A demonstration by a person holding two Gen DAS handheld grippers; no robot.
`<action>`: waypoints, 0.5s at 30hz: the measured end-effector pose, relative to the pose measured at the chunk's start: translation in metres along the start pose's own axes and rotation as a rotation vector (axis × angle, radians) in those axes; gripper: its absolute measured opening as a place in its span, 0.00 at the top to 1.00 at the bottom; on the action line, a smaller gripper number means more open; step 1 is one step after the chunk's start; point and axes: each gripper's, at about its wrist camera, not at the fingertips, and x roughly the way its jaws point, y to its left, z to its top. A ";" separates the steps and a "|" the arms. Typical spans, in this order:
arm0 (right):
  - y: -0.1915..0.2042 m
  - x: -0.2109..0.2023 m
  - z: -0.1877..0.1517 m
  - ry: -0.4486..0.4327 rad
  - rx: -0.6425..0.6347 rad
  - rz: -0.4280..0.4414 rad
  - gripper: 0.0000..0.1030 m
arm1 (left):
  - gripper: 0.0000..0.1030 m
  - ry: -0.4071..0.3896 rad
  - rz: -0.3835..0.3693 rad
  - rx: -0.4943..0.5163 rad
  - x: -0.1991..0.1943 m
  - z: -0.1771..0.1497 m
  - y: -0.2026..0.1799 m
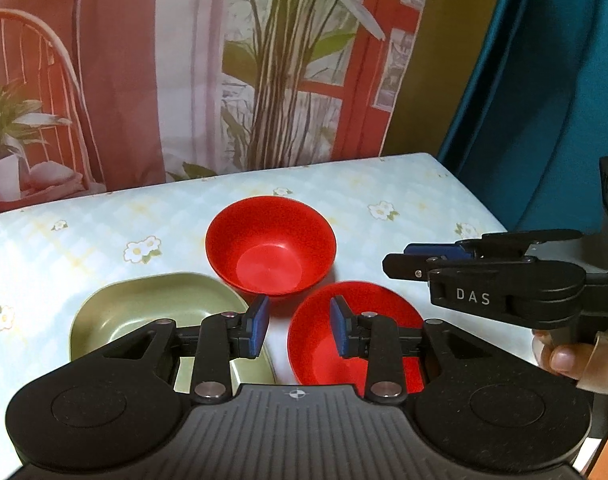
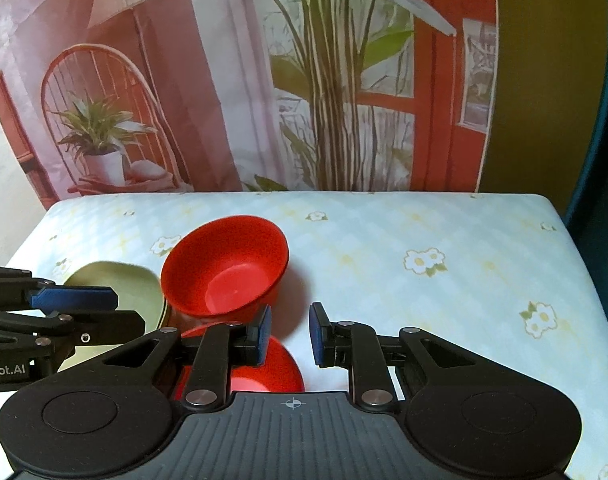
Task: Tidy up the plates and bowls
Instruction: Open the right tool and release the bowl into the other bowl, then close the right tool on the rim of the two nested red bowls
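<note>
A red bowl [image 1: 270, 244] [image 2: 224, 268] stands upright near the middle of the table. In front of it lies a red plate [image 1: 323, 344] [image 2: 282, 368], and to the left a green plate [image 1: 144, 312] [image 2: 124, 284]. My left gripper [image 1: 300, 326] hovers over the gap between the green and the red plate, jaws slightly apart with nothing between them. My right gripper [image 2: 291, 332] hangs above the red plate's right edge, jaws narrowly apart and empty. Each gripper shows side-on in the other's view: right gripper [image 1: 399, 260], left gripper [image 2: 120, 308].
The table [image 2: 423, 224] has a pale blue cloth with flower prints; its far and right edges are close. A printed curtain [image 1: 184, 80] hangs behind it and teal fabric [image 1: 543, 100] at the right. A person's thumb [image 1: 563, 360] grips the right handle.
</note>
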 end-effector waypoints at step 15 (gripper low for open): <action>-0.013 -0.012 -0.031 0.010 0.027 0.004 0.81 | 0.66 0.026 -0.034 -0.054 -0.001 -0.016 0.000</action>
